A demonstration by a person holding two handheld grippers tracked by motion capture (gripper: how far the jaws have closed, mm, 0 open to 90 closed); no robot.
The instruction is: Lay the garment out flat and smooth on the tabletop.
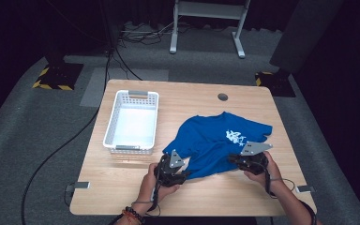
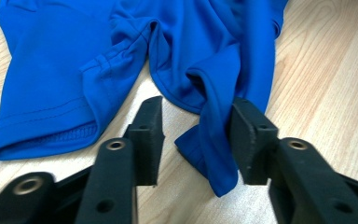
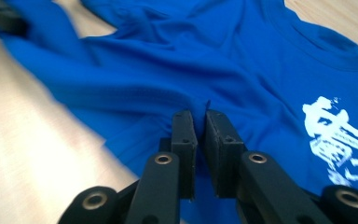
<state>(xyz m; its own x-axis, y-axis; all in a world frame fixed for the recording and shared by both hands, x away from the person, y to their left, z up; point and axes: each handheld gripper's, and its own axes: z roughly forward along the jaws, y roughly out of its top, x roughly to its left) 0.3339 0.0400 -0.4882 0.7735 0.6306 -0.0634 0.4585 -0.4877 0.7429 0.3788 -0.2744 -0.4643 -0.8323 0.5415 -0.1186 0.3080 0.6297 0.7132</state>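
A white basket (image 1: pixel 132 122) stands on the wooden bench (image 1: pixel 122 183), left of centre; black cables (image 1: pixel 56 150) cross the grey floor.

Royal-blue short-sleeved fabric T-shirt (image 1: pixel 211 140): solid blue, white brush-stroke print (image 1: pixel 236 137) on the chest. White perforated plastic basket (image 1: pixel 132 122): grey handle strips. Light wooden table (image 1: pixel 122 183): pale, fine grain. Two black handheld grippers, left (image 1: pixel 178 174) and right (image 1: pixel 234 159): grey top plates, brass-coloured rivets. Grey carpet floor (image 1: pixel 28 140): yellow-black hazard stripes.
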